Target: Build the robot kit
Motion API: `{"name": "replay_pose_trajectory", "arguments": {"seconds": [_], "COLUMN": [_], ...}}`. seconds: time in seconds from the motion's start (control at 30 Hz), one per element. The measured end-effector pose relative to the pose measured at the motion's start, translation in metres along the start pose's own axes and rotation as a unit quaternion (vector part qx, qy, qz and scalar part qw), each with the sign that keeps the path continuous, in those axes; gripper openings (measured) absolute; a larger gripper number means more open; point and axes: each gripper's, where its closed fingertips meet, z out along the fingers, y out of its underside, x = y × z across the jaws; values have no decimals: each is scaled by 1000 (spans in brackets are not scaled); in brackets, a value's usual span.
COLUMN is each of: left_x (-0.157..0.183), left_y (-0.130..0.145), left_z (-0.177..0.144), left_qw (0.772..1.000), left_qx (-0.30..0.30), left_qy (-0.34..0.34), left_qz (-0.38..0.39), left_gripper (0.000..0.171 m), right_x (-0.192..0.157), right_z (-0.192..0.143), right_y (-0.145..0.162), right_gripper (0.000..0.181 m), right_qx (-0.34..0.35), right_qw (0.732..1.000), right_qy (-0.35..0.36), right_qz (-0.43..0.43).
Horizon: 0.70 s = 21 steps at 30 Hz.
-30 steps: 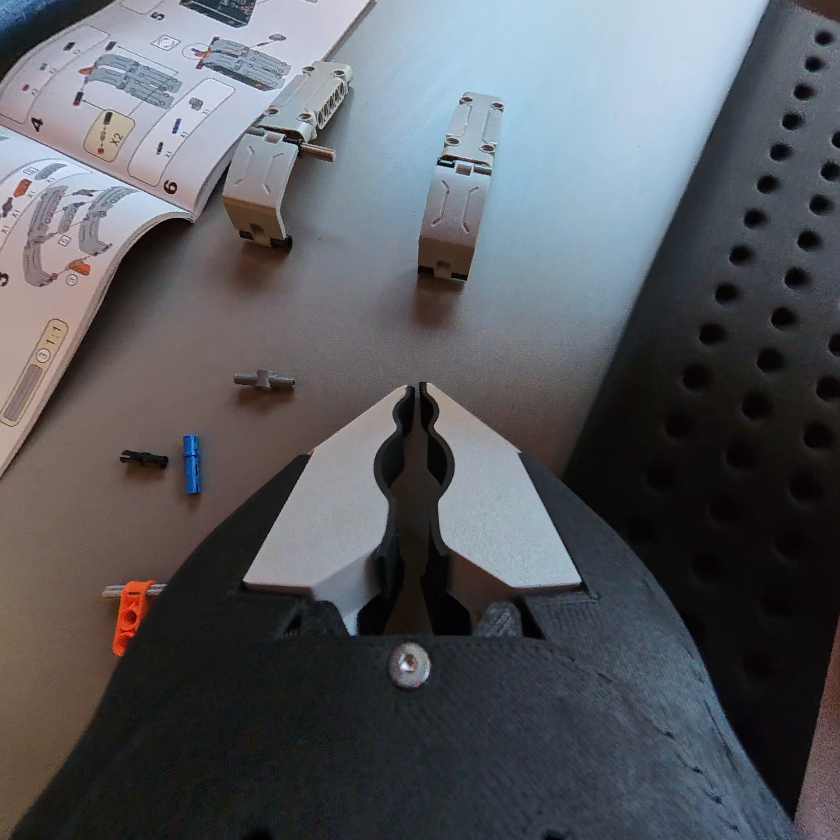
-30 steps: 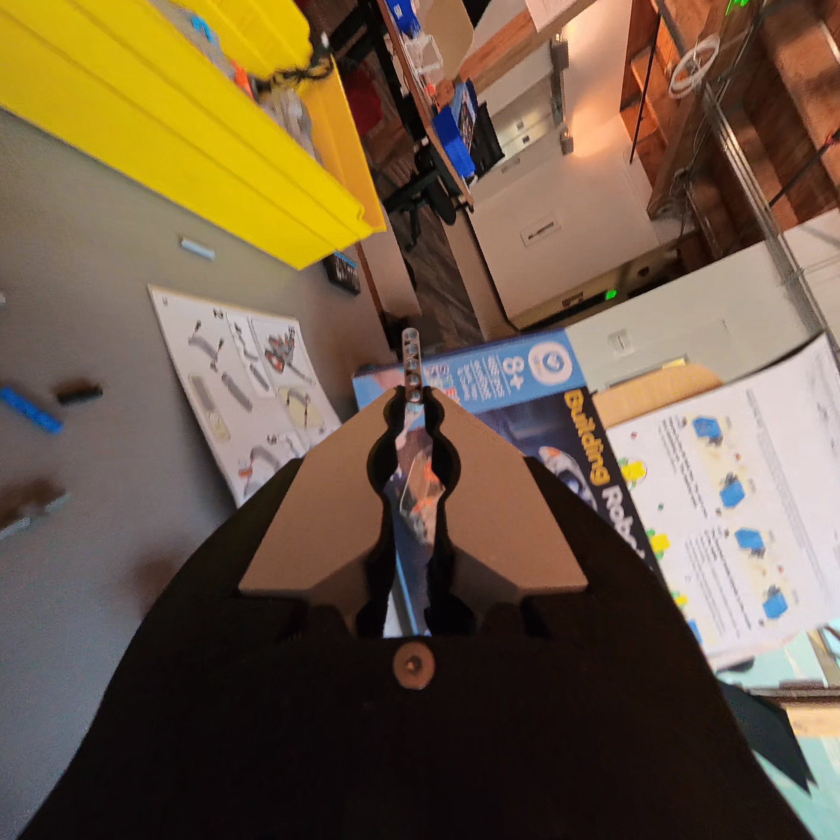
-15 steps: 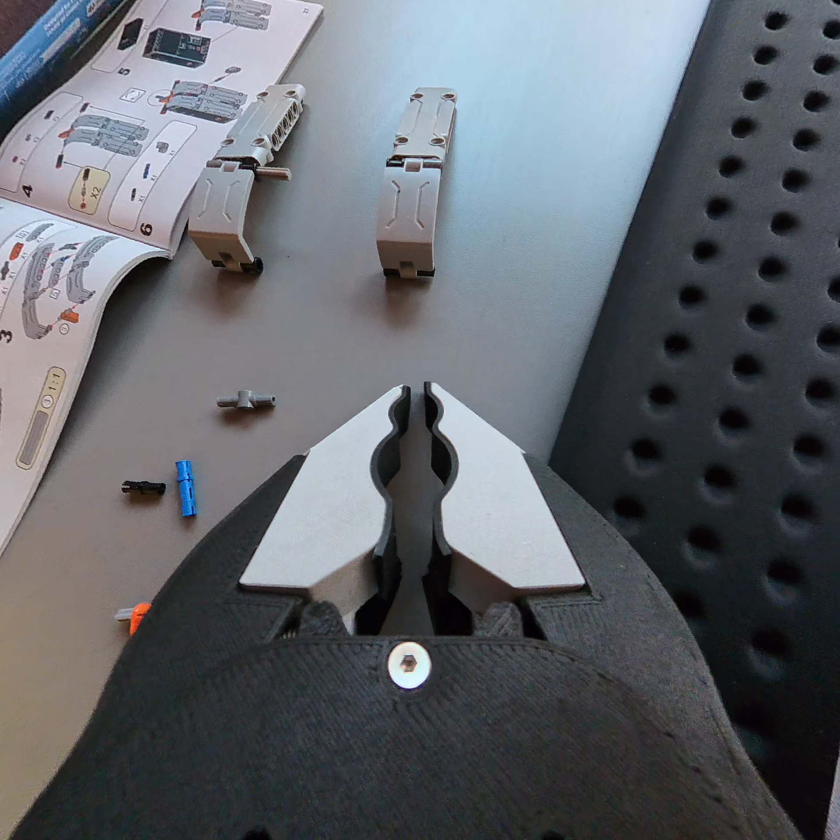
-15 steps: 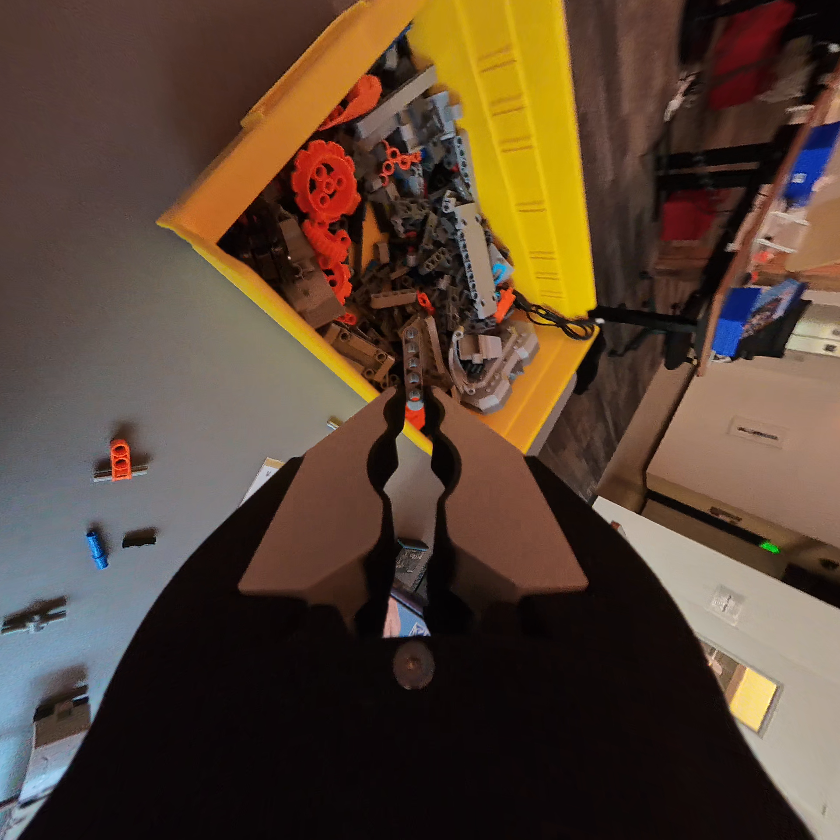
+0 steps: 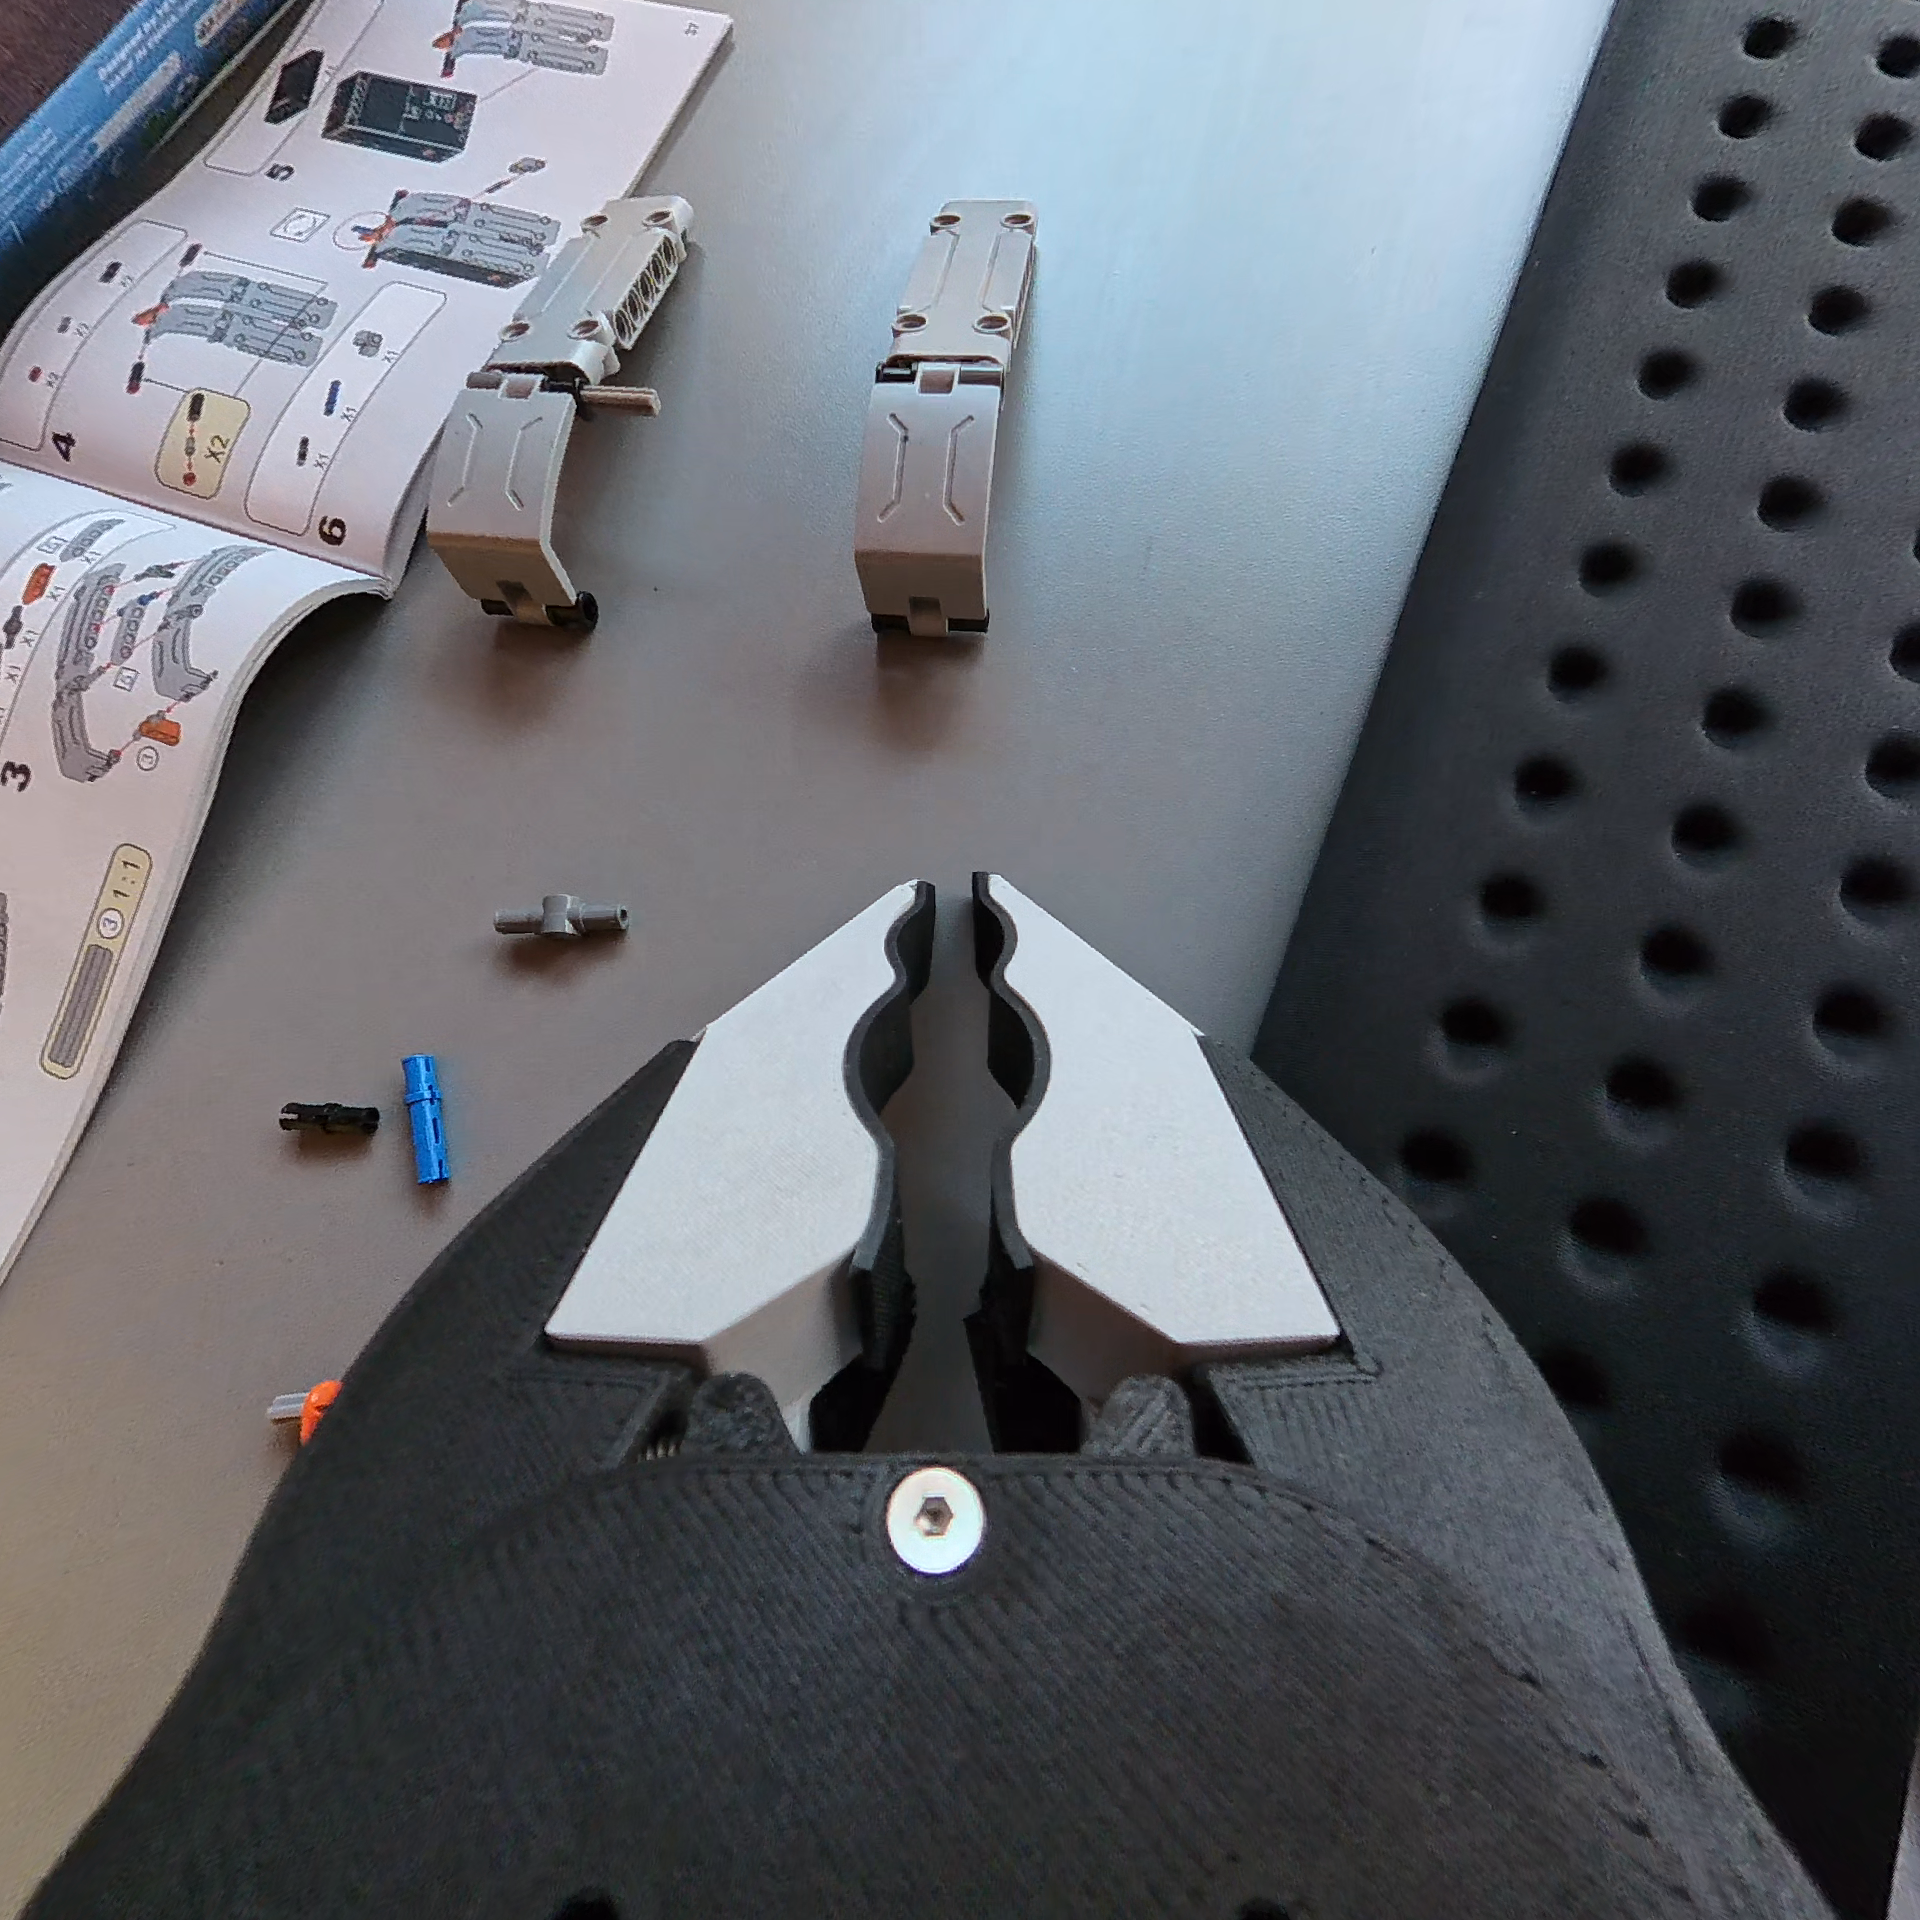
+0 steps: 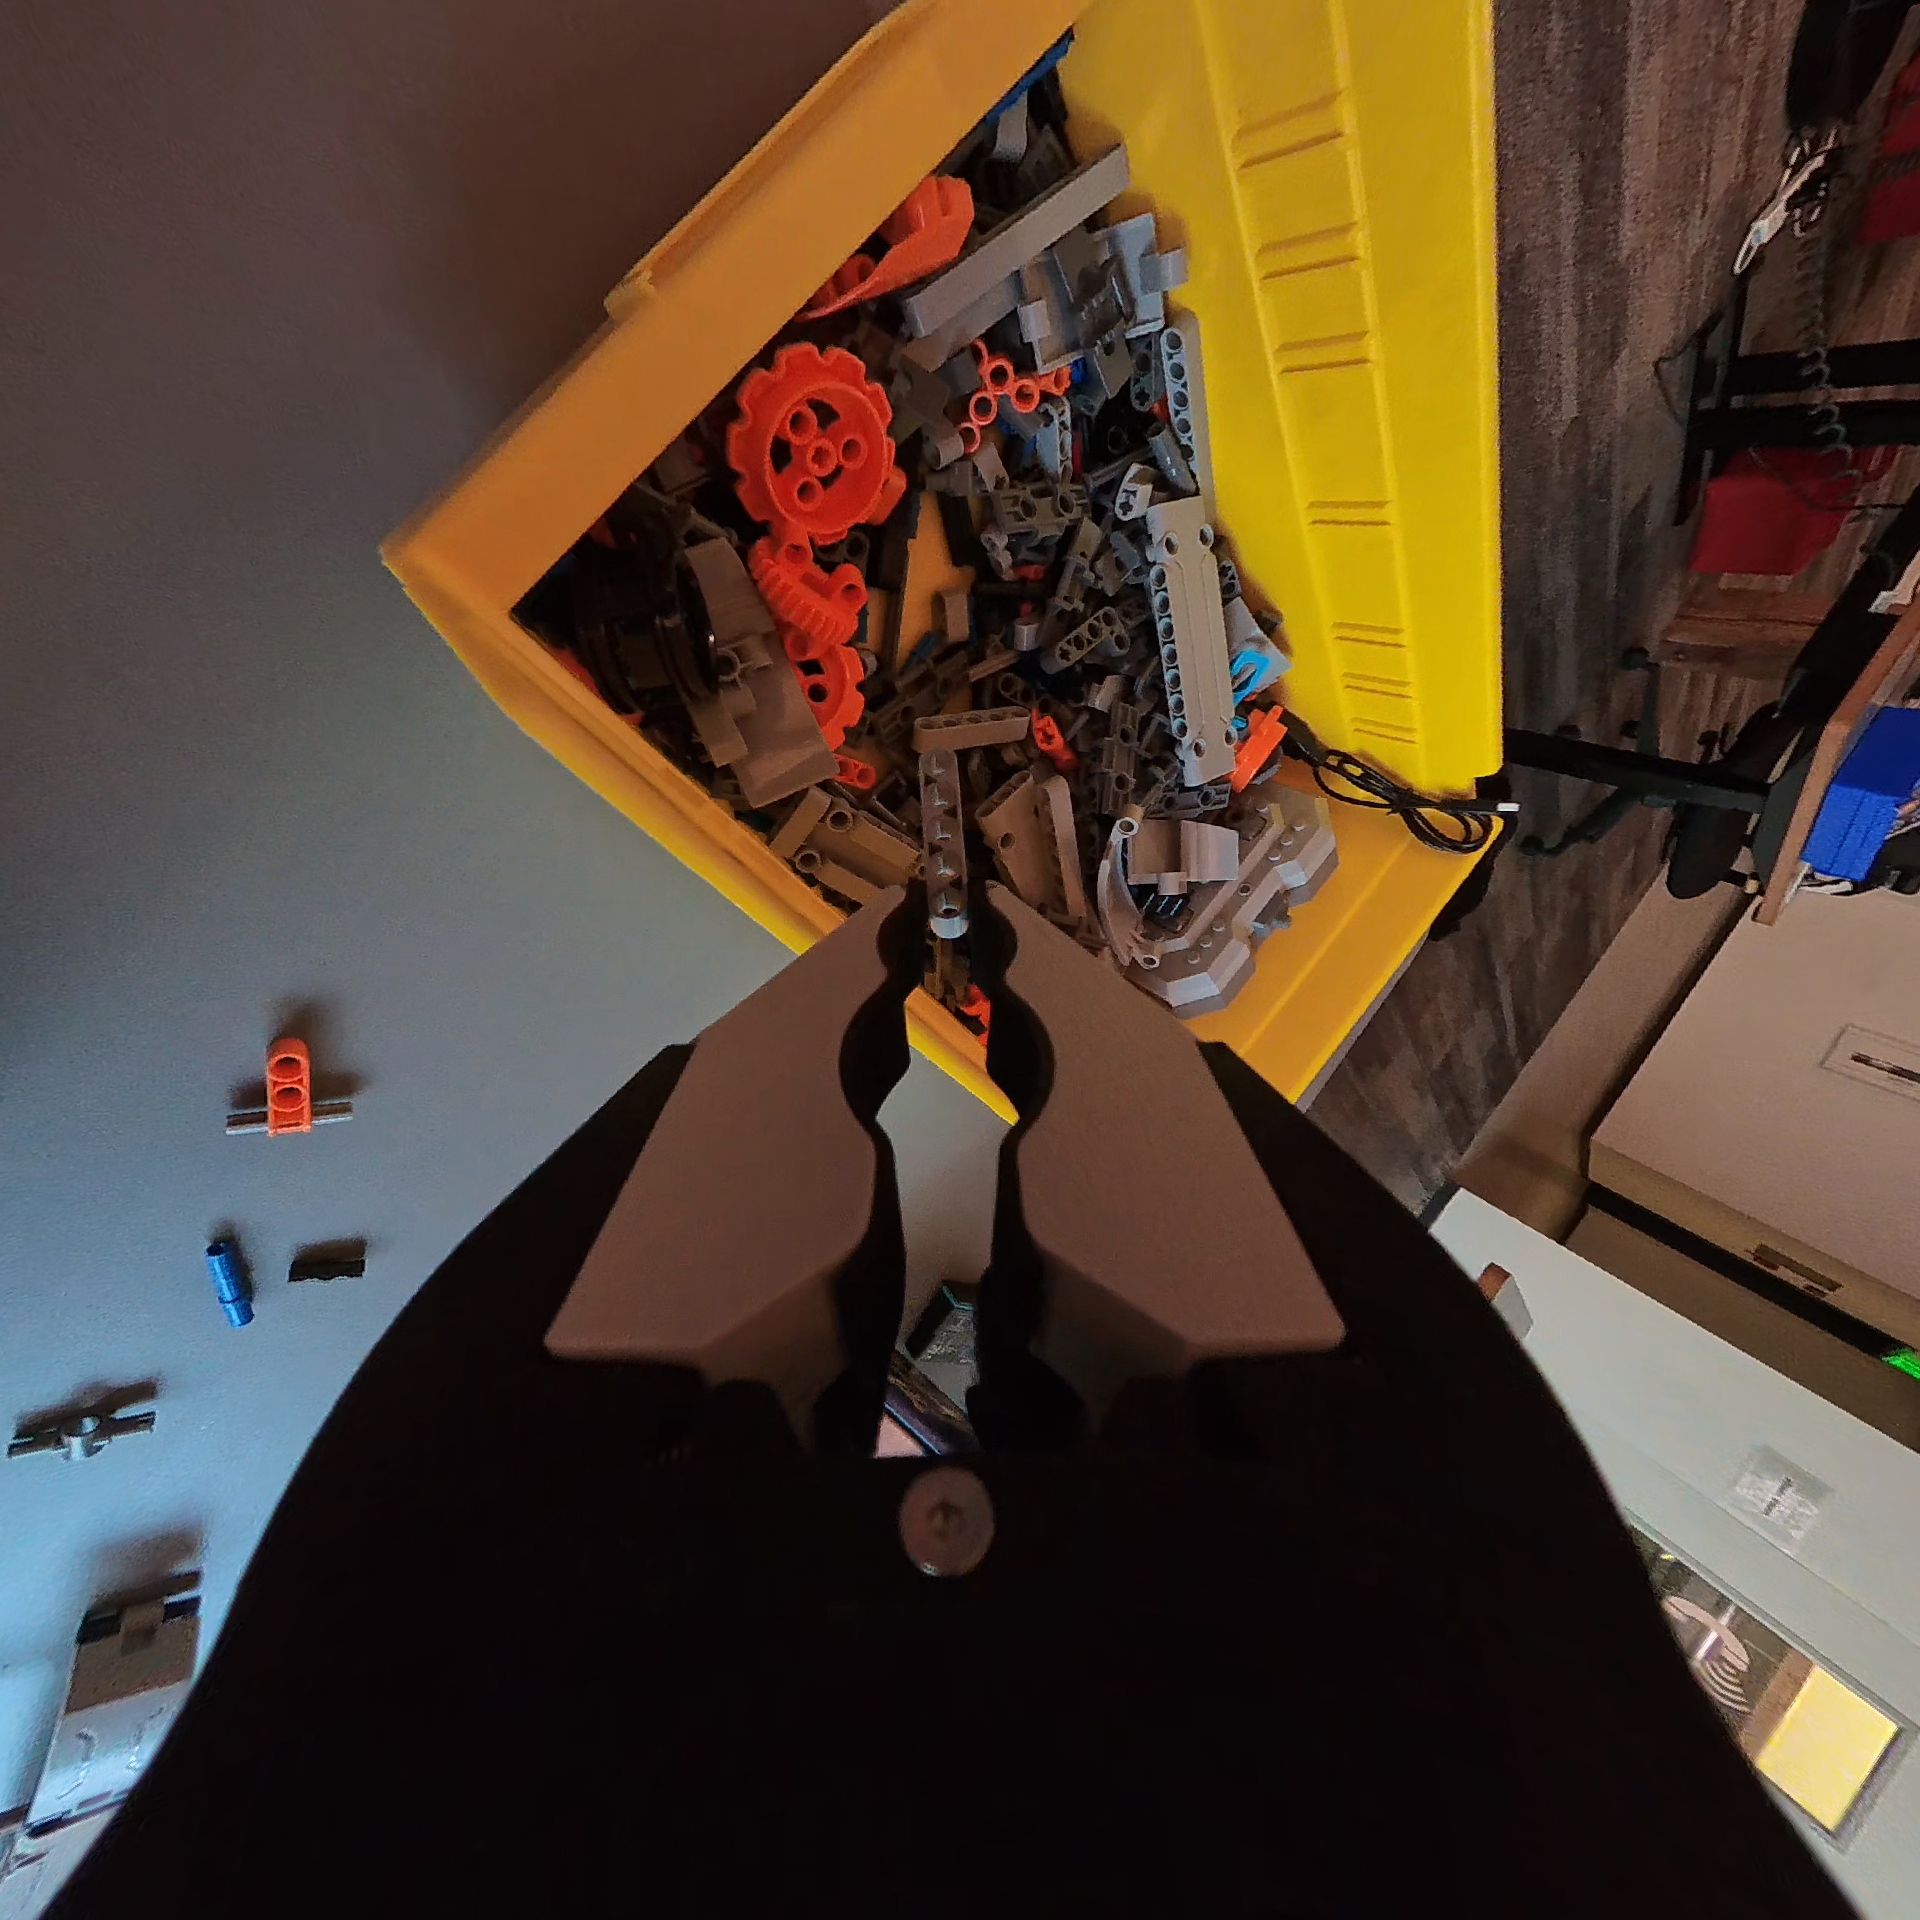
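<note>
Left gripper point(image 5: 953, 883) has its jaws nearly closed on nothing, over bare grey table point(image 5: 1195, 312). At its 8 o'clock an orange connector point(image 5: 312, 1408) is mostly hidden behind the gripper body; the open manual point(image 5: 208, 416) runs off frame at 10. Right gripper point(image 6: 948, 896) pinches a thin grey holed beam point(image 6: 943, 821) by its end, with the yellow bin point(image 6: 1351, 312) of jumbled parts at 12, its far edge cut off.

Your right gripper point(image 6: 951, 902) pinches a thin grey holed beam point(image 6: 943, 831) by its near end — it sticks straight out past the tips, over the yellow bin point(image 6: 1340, 343) of loose parts. Your left gripper point(image 5: 953, 886) is nearly closed, holding nothing, above the grey table point(image 5: 1195, 343) — nearest it a small grey connector pin point(image 5: 562, 917).
</note>
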Motion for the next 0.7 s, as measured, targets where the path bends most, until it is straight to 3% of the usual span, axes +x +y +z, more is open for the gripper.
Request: {"name": "replay_pose_trajectory", "arguments": {"seconds": [0.23,0.33,0.4,0.47,0.57,0.63,0.7], "left_x": [-7,-14,-9,-3,-16,-41,-60], "left_y": [-4,-20,-35,-56,-80,-80,-74], "left_z": [-5,-21,-37,-65,-128,-165,-187], "left_qw": [999,991,976,939,838,778,758], "left_qx": [15,78,138,226,394,490,551], "left_qy": [-2,24,89,173,284,279,216], "left_qz": [-35,-102,-146,-191,-250,-277,-274], "left_gripper": [0,0,0,0,3,4,6], "right_x": [-4,1,5,10,19,20,15], "right_z": [-17,-32,-38,-43,-60,-72,-83], "right_y": [-2,0,4,13,24,30,32], "right_gripper": [7,7,7,7,7,7,7], "right_qx": [27,54,66,65,82,102,129], "right_qw": [998,994,989,984,968,950,928], "right_qy": [-6,-3,-6,-8,-1,-8,-32], "right_qz": [49,97,134,168,235,294,349]}}
